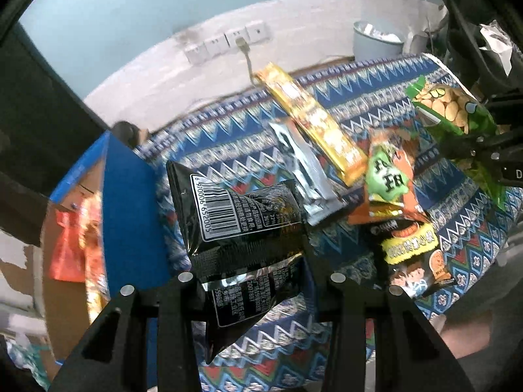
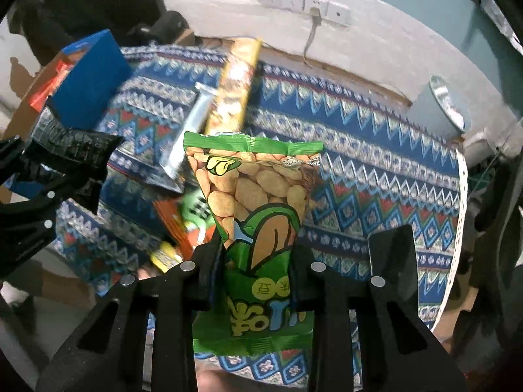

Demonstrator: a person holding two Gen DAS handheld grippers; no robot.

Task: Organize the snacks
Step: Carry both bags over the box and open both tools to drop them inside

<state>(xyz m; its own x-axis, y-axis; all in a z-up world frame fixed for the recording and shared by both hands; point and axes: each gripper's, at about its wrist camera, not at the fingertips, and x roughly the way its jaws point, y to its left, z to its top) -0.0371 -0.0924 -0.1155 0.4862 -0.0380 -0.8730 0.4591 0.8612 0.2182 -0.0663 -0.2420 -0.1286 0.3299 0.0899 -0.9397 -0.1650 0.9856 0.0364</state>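
Note:
My left gripper (image 1: 260,277) is shut on a black snack bag (image 1: 242,228) with a white barcode, and the bag hangs off the table. My right gripper (image 2: 256,251) is shut on a green peanut bag (image 2: 251,196), also lifted. In the left wrist view the green bag (image 1: 451,107) and the right gripper (image 1: 483,150) appear at the right. On the patterned tablecloth (image 1: 228,137) lie a long yellow pack (image 1: 313,121), a silver pack (image 1: 304,176), an orange and green pack (image 1: 389,176) and a yellow and black cartoon pack (image 1: 415,254).
A blue cardboard box (image 1: 130,202) stands at the table's left end, with orange-red packs (image 1: 75,238) inside. A grey bin (image 1: 376,42) sits behind the table by the wall. A cable hangs from the wall sockets (image 1: 228,42). The table's right edge (image 2: 461,196) drops off.

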